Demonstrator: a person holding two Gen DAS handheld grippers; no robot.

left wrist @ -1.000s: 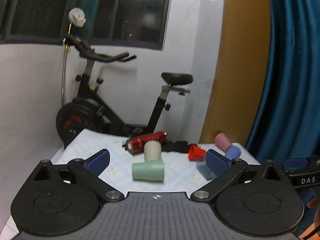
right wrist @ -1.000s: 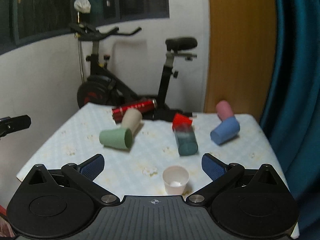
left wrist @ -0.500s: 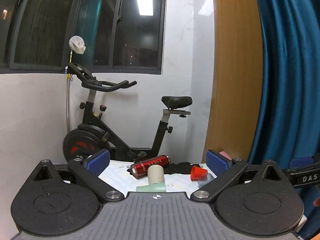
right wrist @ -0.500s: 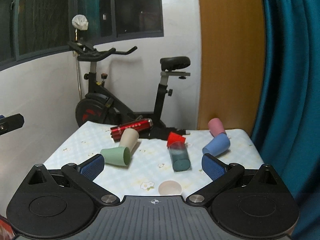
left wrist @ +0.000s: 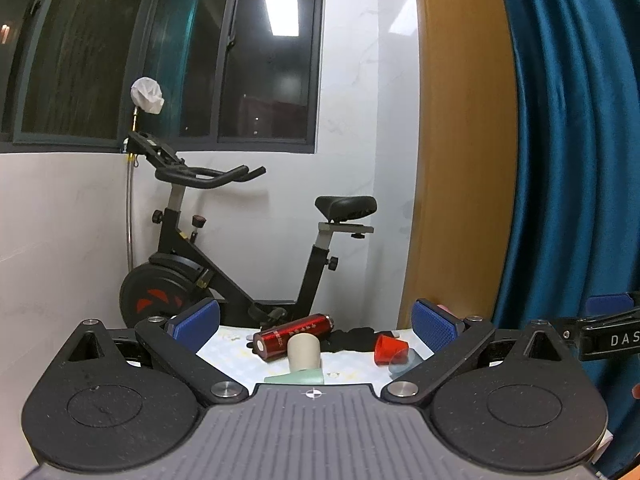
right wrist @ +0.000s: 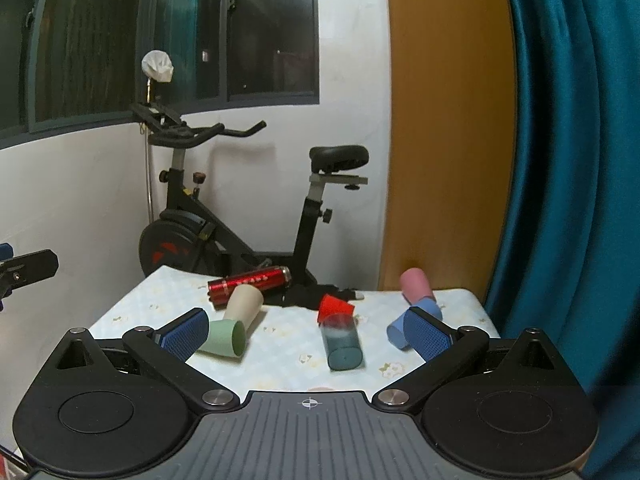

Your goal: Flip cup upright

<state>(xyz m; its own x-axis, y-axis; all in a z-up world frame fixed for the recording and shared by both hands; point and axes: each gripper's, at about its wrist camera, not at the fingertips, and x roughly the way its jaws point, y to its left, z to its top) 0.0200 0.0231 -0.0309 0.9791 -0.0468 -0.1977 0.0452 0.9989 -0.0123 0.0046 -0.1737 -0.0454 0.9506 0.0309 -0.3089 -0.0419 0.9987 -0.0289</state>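
From the right wrist view, reading left to right across the lower half: a pale green plastic cup on its side, mouth facing right, just behind the left finger pad; a beige cup leaning above it; a dark teal cup at centre, long axis pointing toward the camera; a blue cup partly hidden by the right pad. The right gripper stands wide open and empty, nearer to them. The left gripper, also spread and empty, sees only a sliver of the green cup. Which cup is meant, I can't tell.
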